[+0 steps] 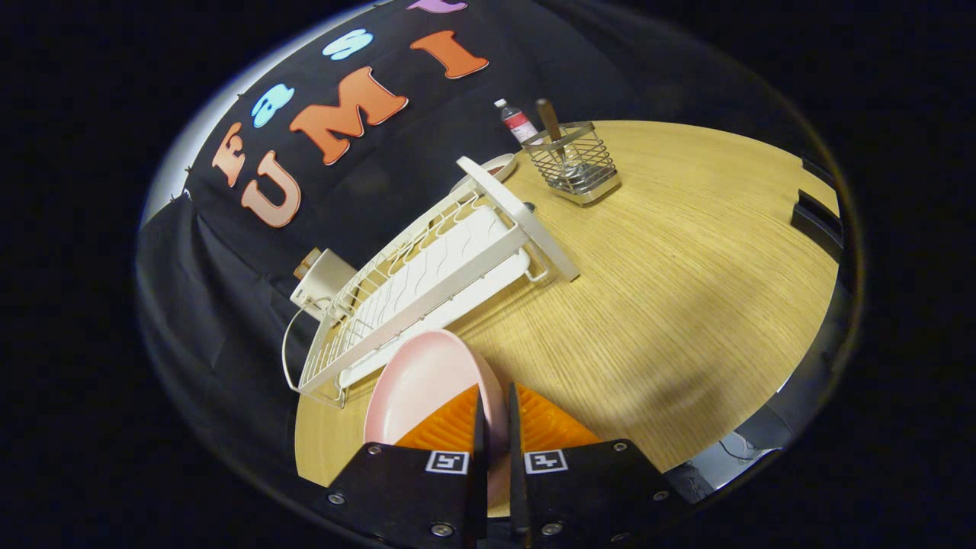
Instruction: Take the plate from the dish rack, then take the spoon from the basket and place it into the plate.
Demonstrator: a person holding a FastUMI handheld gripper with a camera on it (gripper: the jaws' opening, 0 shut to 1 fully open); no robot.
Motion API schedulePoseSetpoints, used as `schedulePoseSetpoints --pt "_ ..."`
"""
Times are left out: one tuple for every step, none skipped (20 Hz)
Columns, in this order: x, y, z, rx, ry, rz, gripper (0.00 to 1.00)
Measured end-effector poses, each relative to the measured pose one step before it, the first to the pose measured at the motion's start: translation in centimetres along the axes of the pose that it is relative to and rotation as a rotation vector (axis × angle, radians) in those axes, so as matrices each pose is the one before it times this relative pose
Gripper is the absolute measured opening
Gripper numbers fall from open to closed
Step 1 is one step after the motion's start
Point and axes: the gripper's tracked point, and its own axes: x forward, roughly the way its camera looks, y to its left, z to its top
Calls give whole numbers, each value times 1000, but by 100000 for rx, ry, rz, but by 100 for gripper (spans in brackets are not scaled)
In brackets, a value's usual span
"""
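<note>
The gripper [494, 427] is pinching the rim of the pink plate [419, 389] between both fingers, carrying it on edge just in front of the dish rack [427, 282] (clear of the wires, presumably for setting down). The spoon [550, 126] is standing in the basket [576, 164] beyond the rack's far end, not yet fetched.

No legible words, numbers or brand names on any object. Only signs: two square black-and-white coded markers, left marker [447, 461] and right marker [545, 460], one on each finger base of the claw [496, 396]. They are patterns, not characters. Claw fingers are pinched on the rim of the pink plate [423, 381], which itself is unmarked. Small bottle [516, 122] at the far side of the surface [686, 267], next to the wire basket [579, 164], has a red-and-white label; its print is too small to make out.
</note>
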Motion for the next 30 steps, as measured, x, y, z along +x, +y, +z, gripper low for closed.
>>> schedulePoseSetpoints --pt "67 -311 -64 -308 196 -692 12" --pt "85 -406 -175 -296 250 -862 12" --pt "142 -269 -42 -108 384 -623 11" --pt "54 -36 -52 -302 50 -92 11" --pt "87 -62 42 -653 -120 -144 11" --pt "52 -160 119 -750 -400 -733 10" --pt "76 -216 210 -1138 -700 -906 10" --pt "12 -37 238 -1090 -876 -787 10" --pt "33 -196 493 -1359 -1398 -584 13" --pt "-163 66 356 -981 -1011 101 16" --pt "-53 59 410 -1115 -916 112 17" --pt "-99 -9 380 -1635 -1147 16 21" --pt "-50 8 546 -2069 -1398 -107 24" --pt "-80 -209 635 -1924 -1497 -517 27" --pt "-31 -352 849 -1556 -1734 -691 29" --pt "-61 -377 748 -1718 -1791 -895 36" --pt "-46 -434 896 -2051 -1871 -896 38" --pt "-76 -426 890 -2367 -2027 -1289 46" --pt "4 -539 1020 -2484 -2132 -883 51" --pt "-59 -605 905 -2498 -2123 -1091 63" --pt "-66 -630 993 -2589 -2120 -962 67" --pt "95 -639 1077 -2938 -2586 -1682 75" --pt "87 -621 1181 -2944 -2730 -1365 79" --pt "122 -387 1173 -2229 -2609 -675 87" --pt "81 -387 1202 -1851 -2925 -411 90" --pt "256 -390 1330 -1848 -3814 -498 95" --pt "223 -364 1238 -1953 -4127 -1083 96" --pt "567 -413 1162 -2195 -4152 -1445 98" --pt "667 -342 981 -2458 -3876 -1314 98" --pt "722 -129 608 -2121 -3055 -633 98"
